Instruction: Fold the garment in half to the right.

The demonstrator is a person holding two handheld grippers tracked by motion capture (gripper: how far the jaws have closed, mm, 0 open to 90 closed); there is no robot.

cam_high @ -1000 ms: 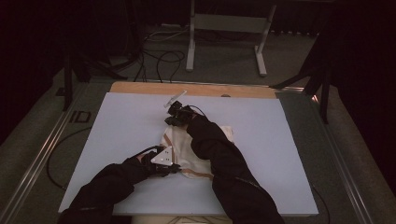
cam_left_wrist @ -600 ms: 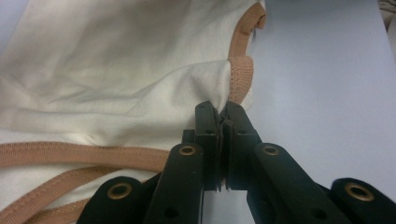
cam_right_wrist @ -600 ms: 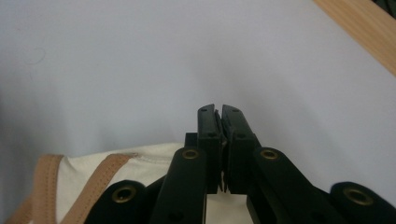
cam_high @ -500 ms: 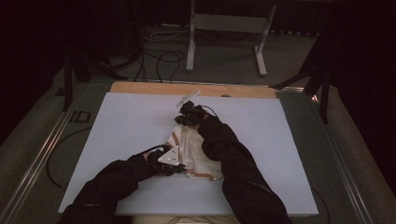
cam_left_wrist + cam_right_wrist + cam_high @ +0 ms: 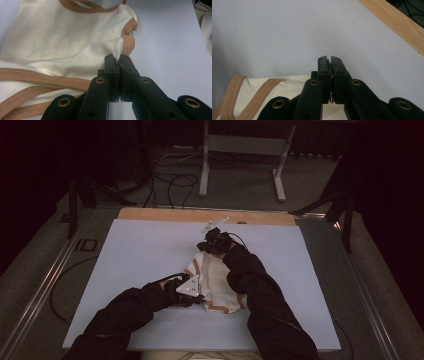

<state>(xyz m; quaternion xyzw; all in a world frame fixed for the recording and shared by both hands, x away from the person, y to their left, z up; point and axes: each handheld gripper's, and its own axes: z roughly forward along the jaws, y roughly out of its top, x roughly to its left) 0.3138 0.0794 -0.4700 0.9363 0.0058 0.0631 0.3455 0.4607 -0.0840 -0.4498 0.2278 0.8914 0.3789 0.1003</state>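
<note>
A cream garment with tan trim (image 5: 216, 285) lies bunched near the middle of the pale worktop (image 5: 135, 250), between the two black-sleeved forearms. The left claw (image 5: 119, 58) is pinched closed on a fold of the cloth beside its tan edging. The right claw (image 5: 329, 59) has its jaws pressed together at the garment's far end; whether fabric is caught between them cannot be told, though cloth lies just beneath it.
</note>
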